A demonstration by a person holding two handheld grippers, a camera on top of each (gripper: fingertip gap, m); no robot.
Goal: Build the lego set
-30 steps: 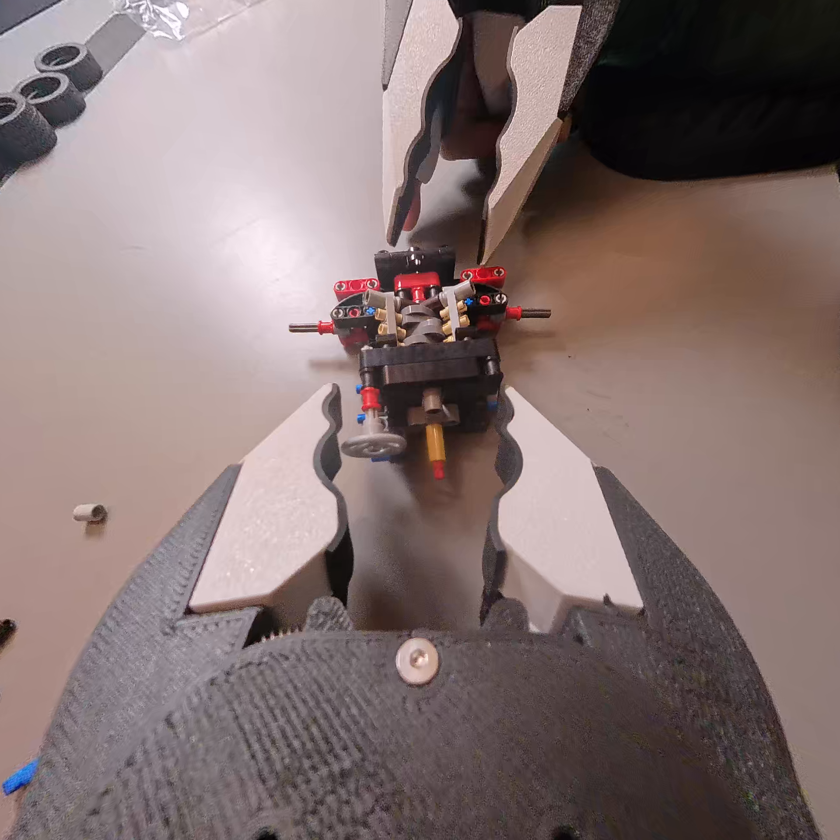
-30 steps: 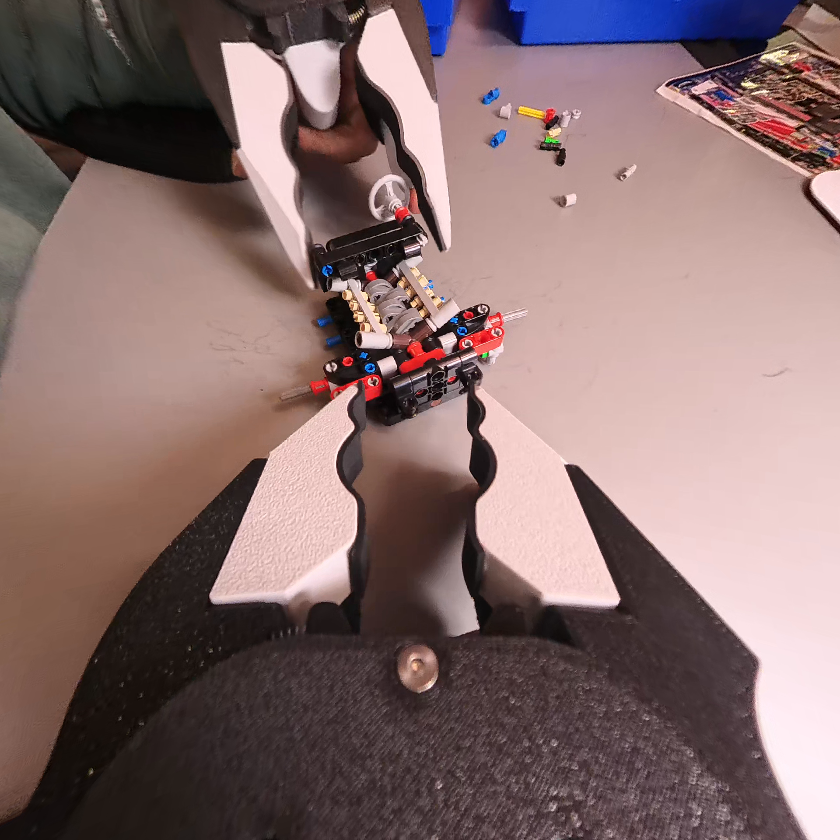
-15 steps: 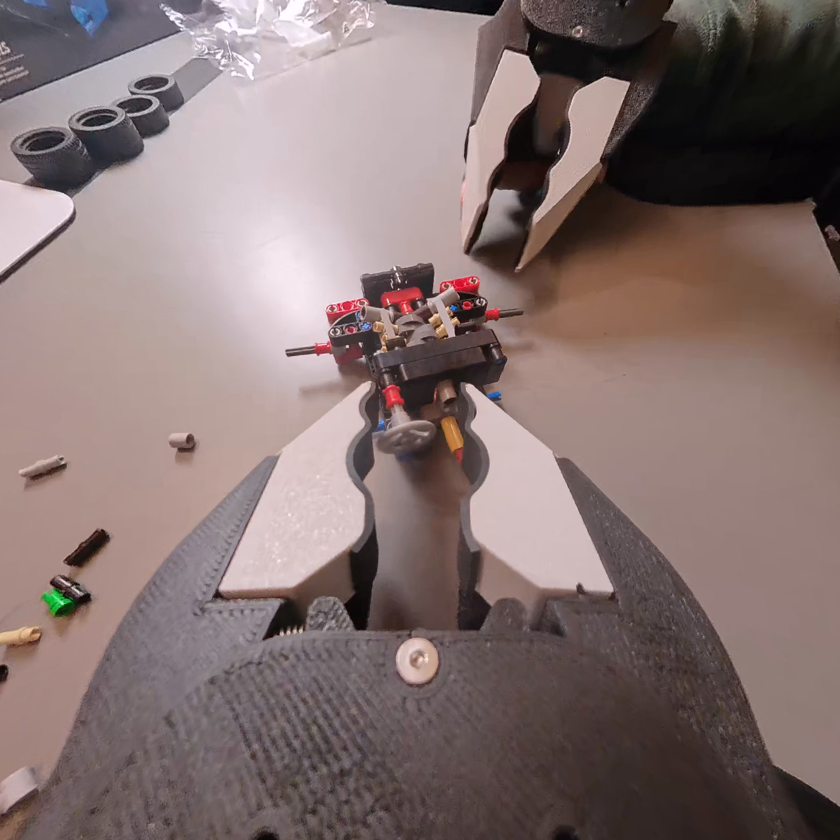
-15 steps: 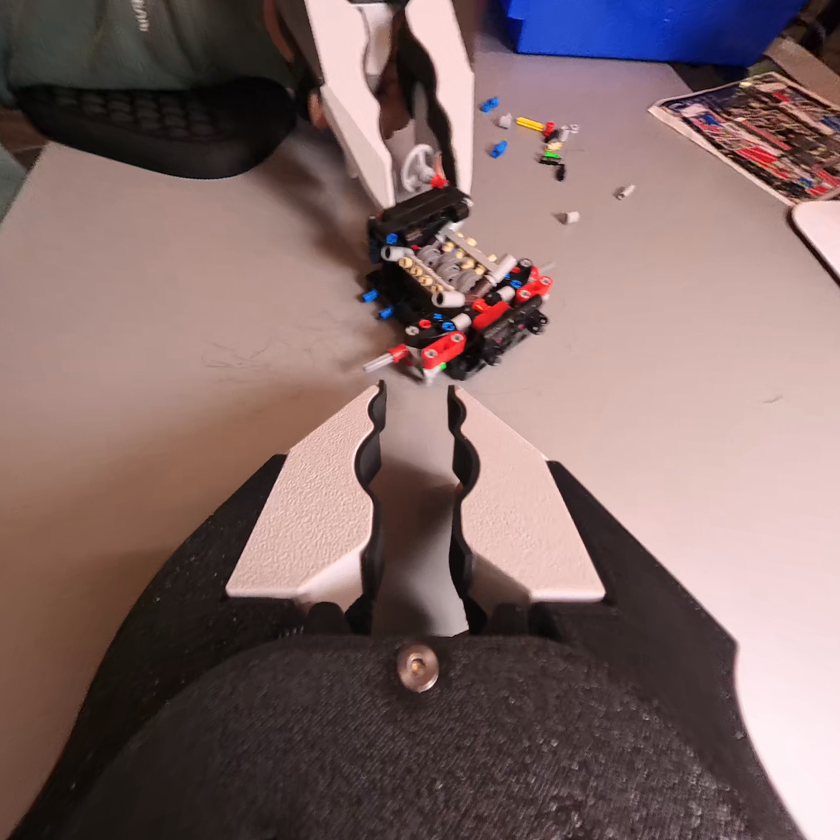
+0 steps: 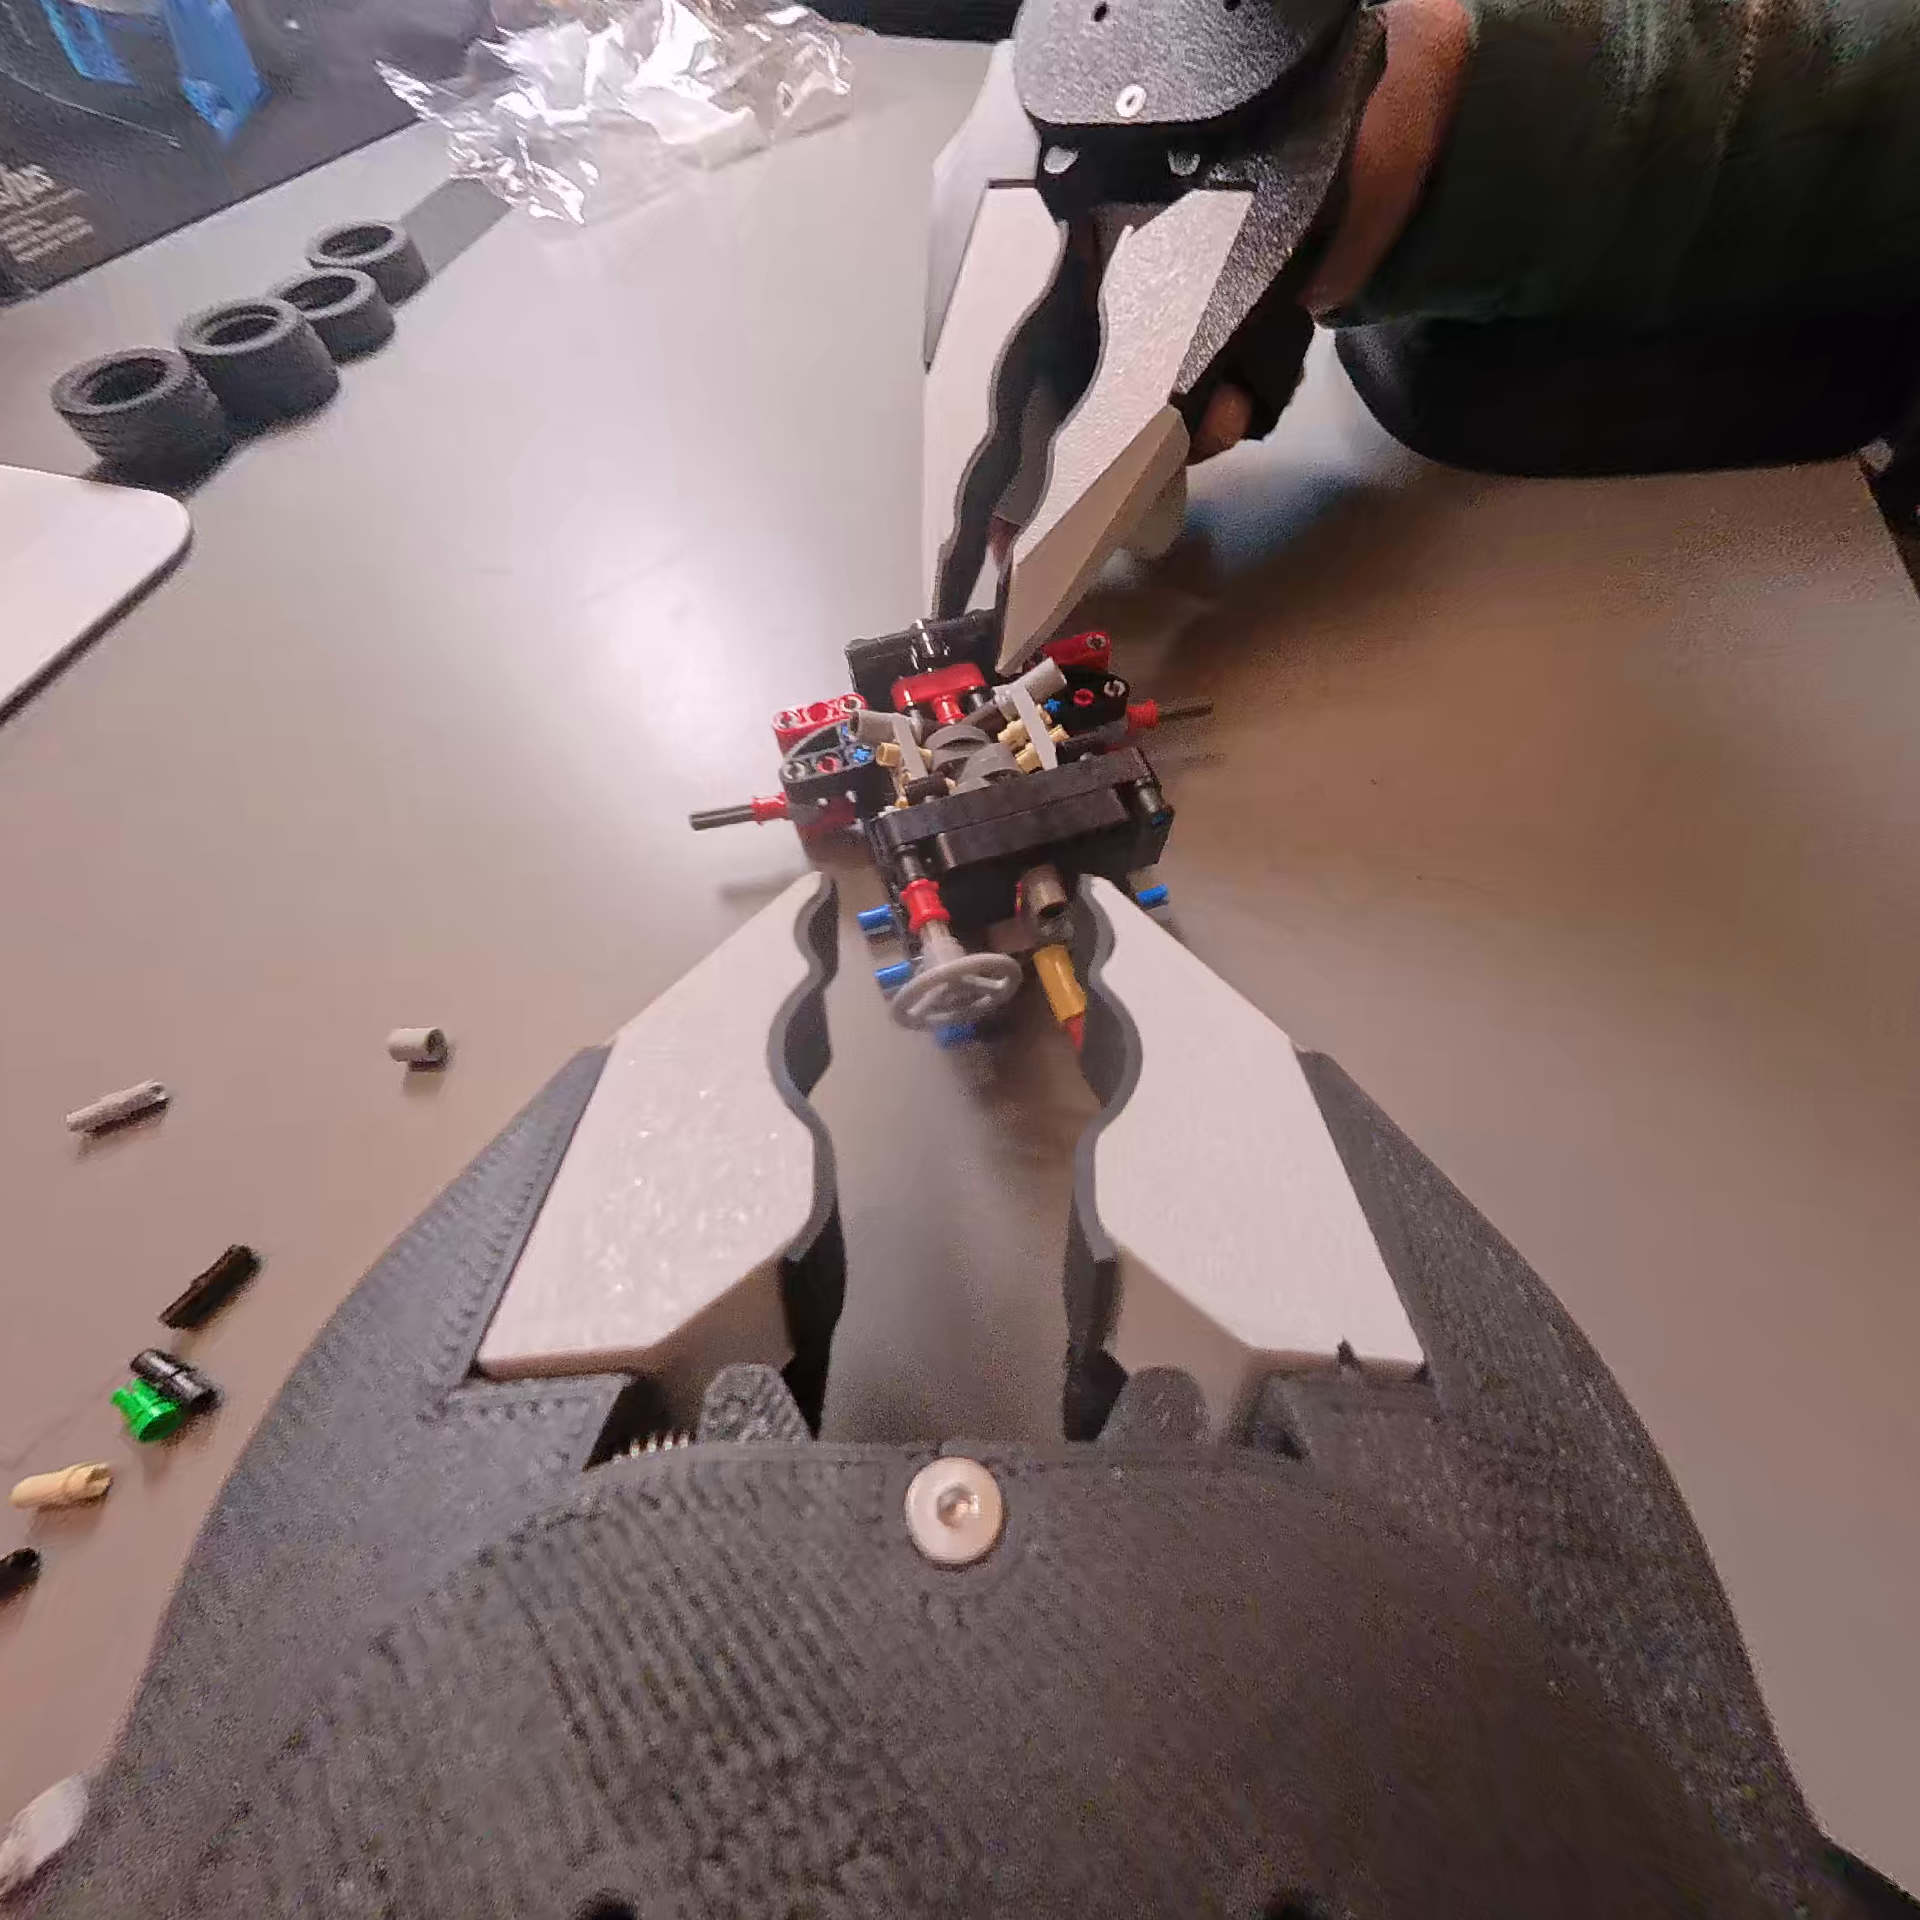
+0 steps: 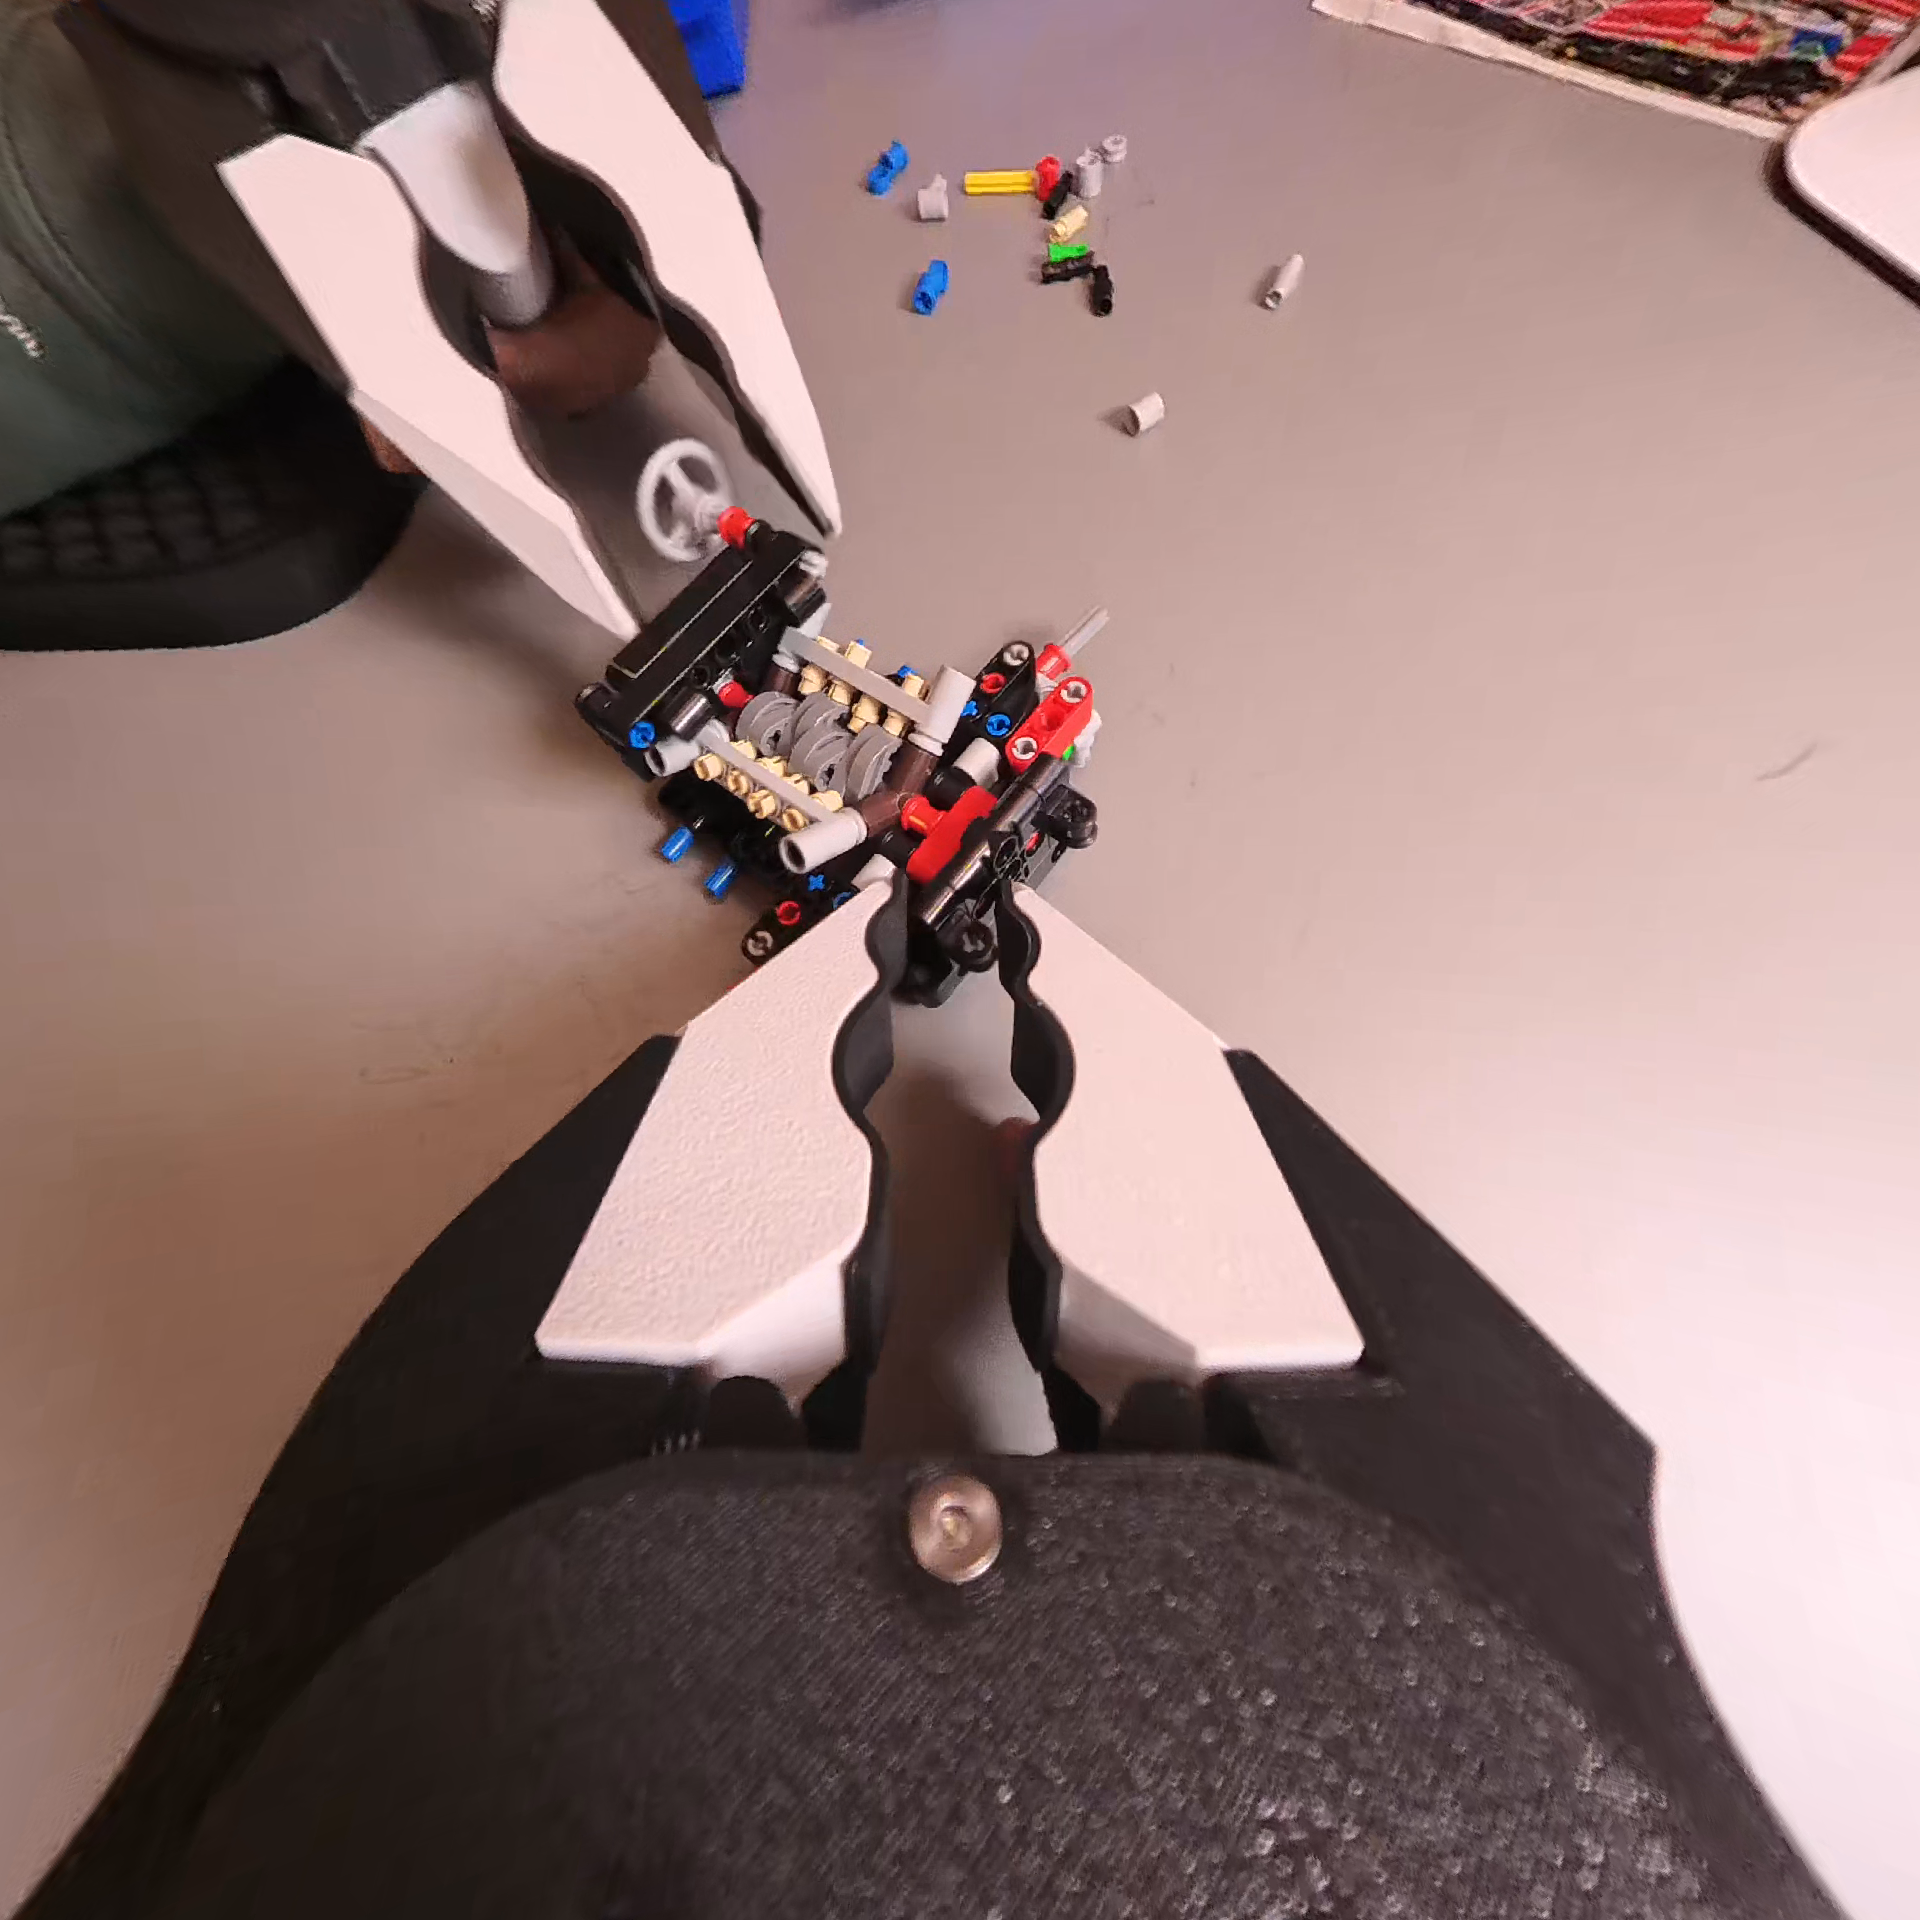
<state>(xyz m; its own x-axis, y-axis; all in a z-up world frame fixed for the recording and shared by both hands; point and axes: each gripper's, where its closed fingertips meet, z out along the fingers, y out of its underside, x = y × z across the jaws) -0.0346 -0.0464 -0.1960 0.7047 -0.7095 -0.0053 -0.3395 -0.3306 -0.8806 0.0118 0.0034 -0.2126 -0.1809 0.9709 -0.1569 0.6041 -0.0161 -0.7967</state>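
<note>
The lego model, a black frame with a grey engine block, red parts and a grey steering wheel, stands on the grey table. My left gripper is open, and its fingers straddle the steering wheel end without a clear hold. My right gripper is shut on the black block at the model's rear end. In the left wrist view the right gripper comes down steeply onto that far end. In the right wrist view the model lies askew, with the left gripper at its far end.
Several black tyres and a crumpled plastic bag lie at the far left. Loose small pieces lie left of my left gripper and also show in the right wrist view. A booklet and a white pad lie beyond. A person's sleeve rests on the table. One gripper's finger ends stand about 8 cm off the other's.
My right gripper drew back from the model, then returned and closed on its rear block. My left gripper narrowed around the steering wheel end. The model has turned slightly.
</note>
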